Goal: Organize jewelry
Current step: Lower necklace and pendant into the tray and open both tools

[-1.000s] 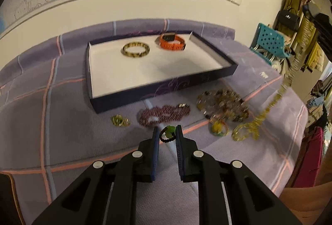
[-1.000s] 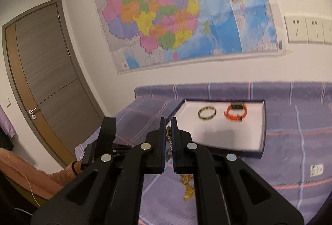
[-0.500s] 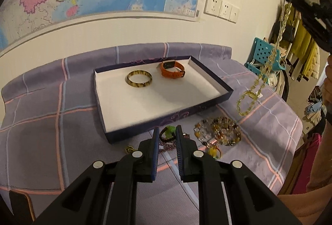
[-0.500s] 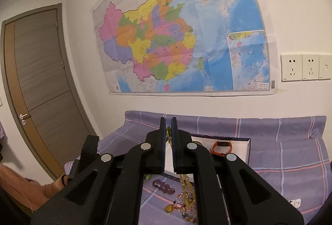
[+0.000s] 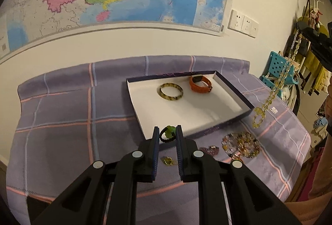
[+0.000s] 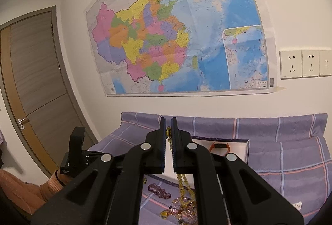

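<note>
The right gripper (image 6: 168, 121) is closed on a yellow bead chain (image 6: 182, 183), which hangs down below it. Behind the gripper, a white tray (image 6: 238, 147) with an orange band (image 6: 220, 147) in it is seen on the purple cloth (image 6: 290, 152). A purple bead string (image 6: 158, 190) lies in front of the tray. Above the tray, a big map (image 6: 176, 38) is stuck on the wall.

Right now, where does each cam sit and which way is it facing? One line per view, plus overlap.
Left wrist: on the left hand-held gripper, tilted down at the tray on the purple cloth; its fingers pinch a black cord bracelet with a green bead; the right hand-held gripper shows at the right edge.
Right wrist: on the right hand-held gripper, facing the wall map; a yellow bead necklace hangs from its fingers; an orange sleeve shows at lower left.
Shared: tray, orange band, necklace, map.
</note>
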The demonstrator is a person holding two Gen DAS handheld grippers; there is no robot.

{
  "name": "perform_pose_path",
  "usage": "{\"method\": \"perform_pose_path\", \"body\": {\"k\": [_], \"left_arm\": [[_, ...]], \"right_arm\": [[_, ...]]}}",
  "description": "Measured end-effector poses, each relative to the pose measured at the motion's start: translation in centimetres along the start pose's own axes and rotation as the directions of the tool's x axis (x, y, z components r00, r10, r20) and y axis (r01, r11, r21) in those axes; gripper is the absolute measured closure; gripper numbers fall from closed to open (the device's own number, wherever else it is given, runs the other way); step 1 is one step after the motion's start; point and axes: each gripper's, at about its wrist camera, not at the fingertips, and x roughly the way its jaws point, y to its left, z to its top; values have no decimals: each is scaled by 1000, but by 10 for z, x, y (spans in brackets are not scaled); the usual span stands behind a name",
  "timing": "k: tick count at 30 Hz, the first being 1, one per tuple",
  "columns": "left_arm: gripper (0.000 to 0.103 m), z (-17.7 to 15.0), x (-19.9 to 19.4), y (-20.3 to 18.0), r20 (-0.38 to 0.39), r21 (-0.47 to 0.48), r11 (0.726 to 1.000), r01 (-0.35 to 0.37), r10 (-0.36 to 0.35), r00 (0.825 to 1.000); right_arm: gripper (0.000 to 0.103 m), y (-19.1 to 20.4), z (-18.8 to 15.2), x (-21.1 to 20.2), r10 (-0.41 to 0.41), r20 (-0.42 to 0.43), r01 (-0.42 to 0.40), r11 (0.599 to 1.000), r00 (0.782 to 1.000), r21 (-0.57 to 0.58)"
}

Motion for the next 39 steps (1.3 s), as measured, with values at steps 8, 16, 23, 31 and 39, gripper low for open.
{"method": "perform_pose_path", "body": {"k": [8,16,23,31,39], "left_arm": [[89,16,17,-2,-6,7,1000,22,-22,1000],[89,35,44,-3,-26,2,999,42,-42,999],[89,49,69,-8,-44,10,999,45,-44,998],[89,55,100,-12,-88,4,999,45,-44,995],[89,48,124,-11,-148,3,999,39,-38,988]], "right_arm": [[98,-7,17,26,-19,-13,19,1000,1000,-9],[98,-29,24,63,-47,-45,49,998,998,35],[98,-48,22,106,-45,-104,52,996,994,67],[98,-57,15,137,-27,-154,38,997,988,68],[98,-83,-4,145,-65,-226,80,995,972,56]]}}
